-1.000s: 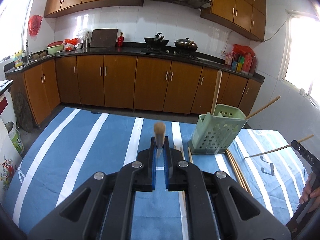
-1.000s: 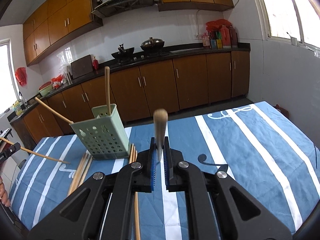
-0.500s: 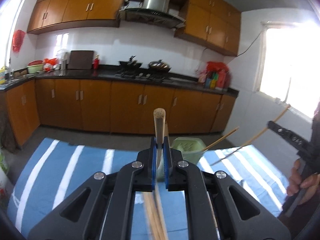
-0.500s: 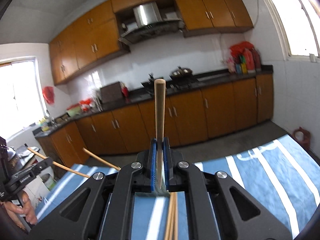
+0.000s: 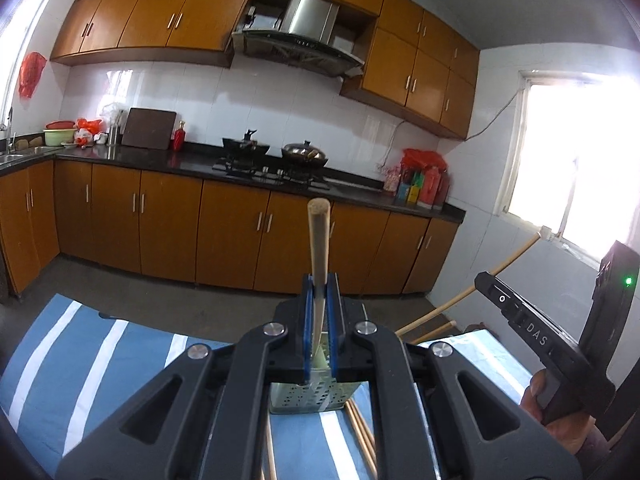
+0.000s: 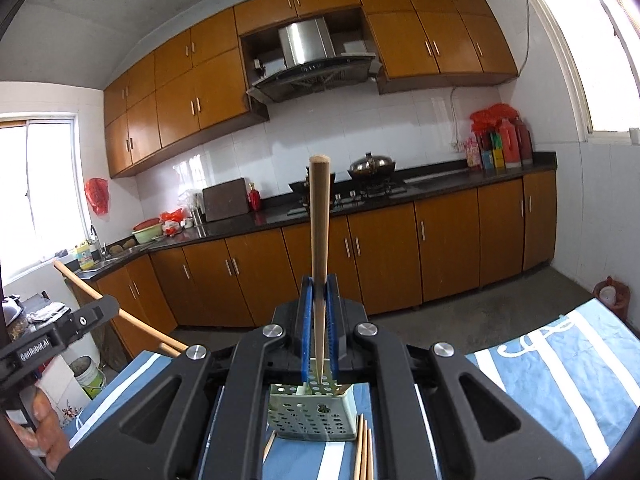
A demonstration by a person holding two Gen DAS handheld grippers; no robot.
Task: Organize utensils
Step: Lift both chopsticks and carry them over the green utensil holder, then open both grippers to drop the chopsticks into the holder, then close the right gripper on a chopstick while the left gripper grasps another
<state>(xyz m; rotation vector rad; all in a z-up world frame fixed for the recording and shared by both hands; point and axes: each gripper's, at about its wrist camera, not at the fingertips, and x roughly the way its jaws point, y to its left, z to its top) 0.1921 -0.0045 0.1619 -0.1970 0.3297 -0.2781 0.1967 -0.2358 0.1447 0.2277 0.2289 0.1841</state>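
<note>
Left wrist view: left gripper (image 5: 319, 300) is clamping a chopstick (image 5: 318, 248) between its blue pads, jaws nearly together, stick pointing up and forward past the tips. Below the jaws a green holder (image 5: 306, 398) is standing on the striped cloth (image 5: 92, 360), partly hidden by the gripper body. Loose chopsticks (image 5: 362, 436) are lying on the cloth just beside the holder's right side. At right, the right gripper (image 5: 504, 300) is showing side-on, a hand (image 5: 556, 416) gripping its handle, with its own stick poking out toward the window.

Right wrist view: right gripper (image 6: 319, 300) is likewise pinching a second chopstick (image 6: 319, 240), jaws closed on it, stick rising steeply. The holder (image 6: 312, 416) is sitting directly under the fingers, at least one stick already standing in it, more chopsticks (image 6: 364, 448) lying on the cloth (image 6: 568, 364) beside it. At far left the left gripper (image 6: 96, 312) is appearing with its stick angled up-left.

Both grippers are hanging above the holder, apart from it.
</note>
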